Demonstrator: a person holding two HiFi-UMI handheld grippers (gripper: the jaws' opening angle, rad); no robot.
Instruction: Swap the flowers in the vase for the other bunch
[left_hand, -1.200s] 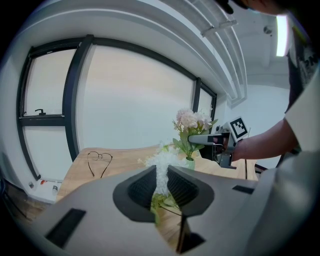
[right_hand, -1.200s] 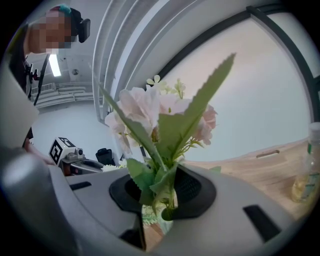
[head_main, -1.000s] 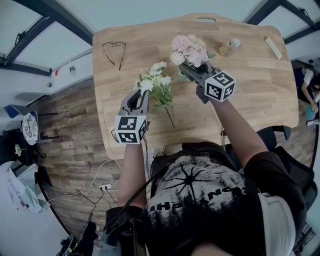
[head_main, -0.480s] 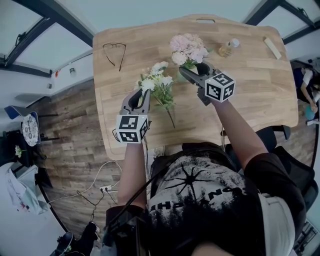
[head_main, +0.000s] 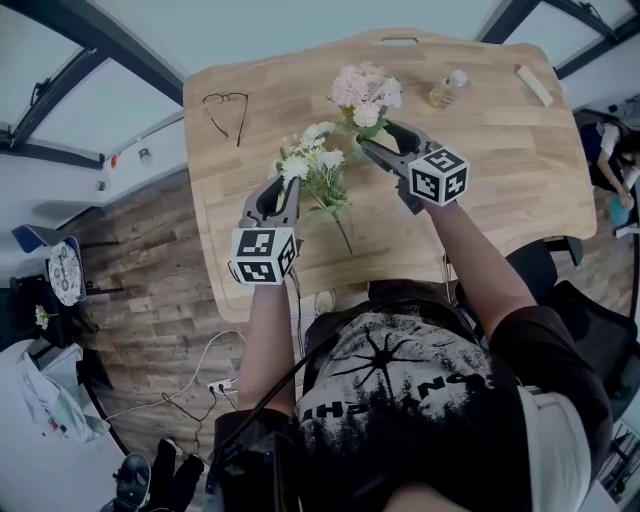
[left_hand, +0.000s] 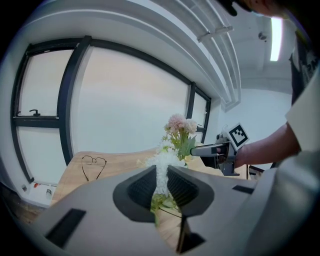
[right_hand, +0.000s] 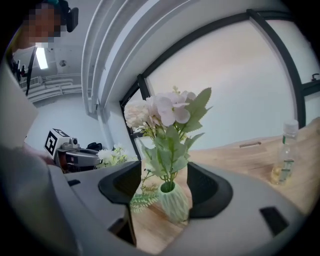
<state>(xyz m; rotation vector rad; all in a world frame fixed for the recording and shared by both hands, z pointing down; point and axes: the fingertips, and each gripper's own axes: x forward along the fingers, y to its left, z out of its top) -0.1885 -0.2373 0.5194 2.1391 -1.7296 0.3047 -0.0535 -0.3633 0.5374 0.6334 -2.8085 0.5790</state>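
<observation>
A pale green ribbed vase (right_hand: 173, 202) stands on the wooden table (head_main: 500, 180) with a pink bunch (head_main: 362, 88) upright in it. My right gripper (head_main: 378, 137) is open wide. Its jaws stand on either side of the vase without touching it, as the right gripper view shows (right_hand: 165, 192). My left gripper (head_main: 281, 188) is to the left of the vase and shut on the white bunch (head_main: 315, 162), held above the table with its stem (head_main: 342, 235) trailing toward the person. In the left gripper view the white flowers (left_hand: 161, 167) rise between the jaws.
A pair of glasses (head_main: 226, 108) lies at the table's far left. A small clear bottle (head_main: 447, 90) with yellowish liquid stands to the right of the vase, and a pale block (head_main: 533, 85) lies at the far right corner. Windows run behind the table.
The right gripper's jaws have spread wide apart around the vase. The left gripper and the white bunch have stayed where they were.
</observation>
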